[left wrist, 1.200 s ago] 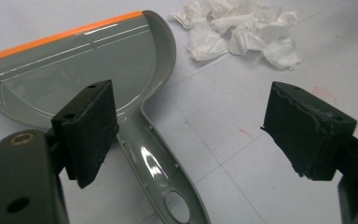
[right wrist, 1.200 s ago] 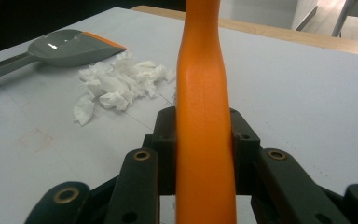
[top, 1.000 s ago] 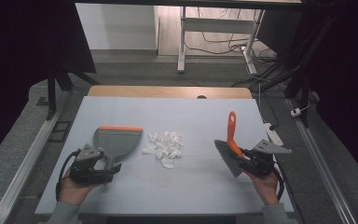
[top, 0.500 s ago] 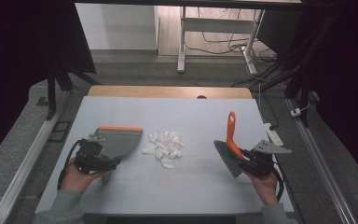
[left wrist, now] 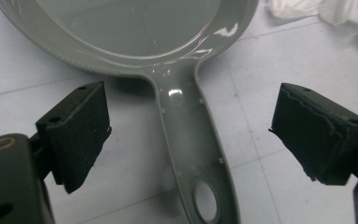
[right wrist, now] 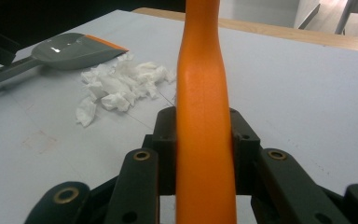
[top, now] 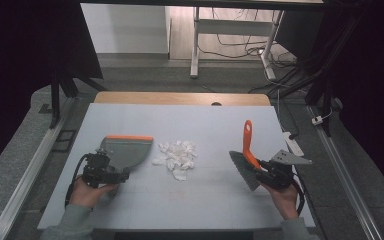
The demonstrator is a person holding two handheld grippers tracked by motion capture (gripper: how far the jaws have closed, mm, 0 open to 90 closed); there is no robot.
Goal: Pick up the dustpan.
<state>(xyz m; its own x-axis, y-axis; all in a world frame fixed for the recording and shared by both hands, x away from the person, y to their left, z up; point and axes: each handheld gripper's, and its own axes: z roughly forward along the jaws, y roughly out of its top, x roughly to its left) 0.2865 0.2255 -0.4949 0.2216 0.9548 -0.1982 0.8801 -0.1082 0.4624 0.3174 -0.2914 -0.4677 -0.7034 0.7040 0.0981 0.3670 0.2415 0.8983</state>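
dustpan handle (left wrist: 193, 140) between open left tongs (left wrist: 189, 135)

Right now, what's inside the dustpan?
The dustpan looks empty: bare grey tray in the left gripper view. The paper scraps lie beside it on the table. Its far edge is cut off there.

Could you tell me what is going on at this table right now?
A person is getting ready to sweep up a pile of torn white paper scraps in the middle of the table. The right claw is shut on the orange handle of a small brush. The left claw has just been opening; its jaws stand wide on either side of the grey dustpan's handle without pressing on it.
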